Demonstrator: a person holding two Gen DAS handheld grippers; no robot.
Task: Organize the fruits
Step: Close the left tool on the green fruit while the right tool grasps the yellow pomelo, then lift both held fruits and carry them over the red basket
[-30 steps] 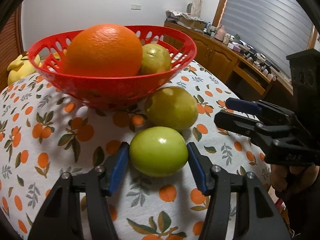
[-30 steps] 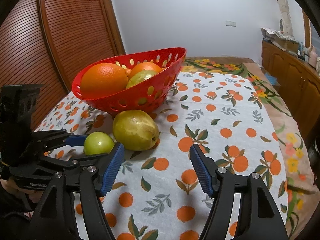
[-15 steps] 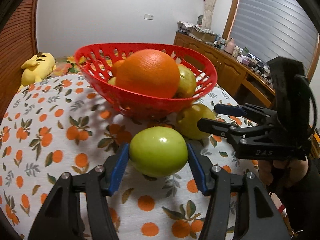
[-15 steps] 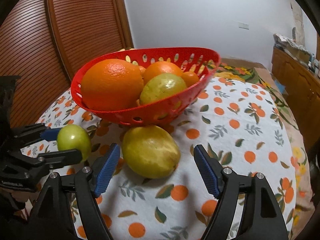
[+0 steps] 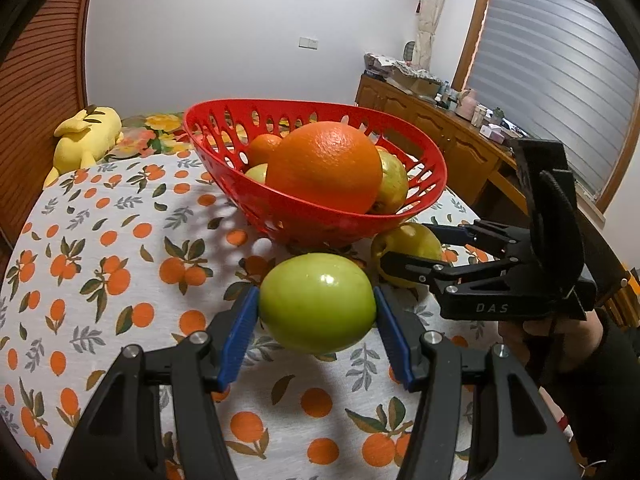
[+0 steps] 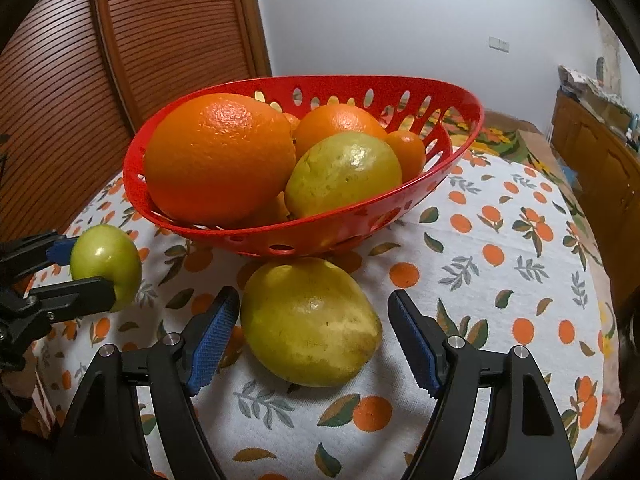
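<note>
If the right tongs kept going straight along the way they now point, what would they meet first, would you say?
Most likely the yellow-green pear lying on the tablecloth: it sits between the open right tongs, whose pads do not touch it yet. The red basket stands just behind it, though depth is hard to judge.

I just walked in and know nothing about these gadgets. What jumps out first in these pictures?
A perforated red plastic basket, heaped with a big orange and other fruit, stands mid-table on an orange-patterned tablecloth. In front of it, the left tool clamps a shiny round green fruit between blue pads, while the right tool stands open around a large yellow-green fruit lying on the cloth.
</note>
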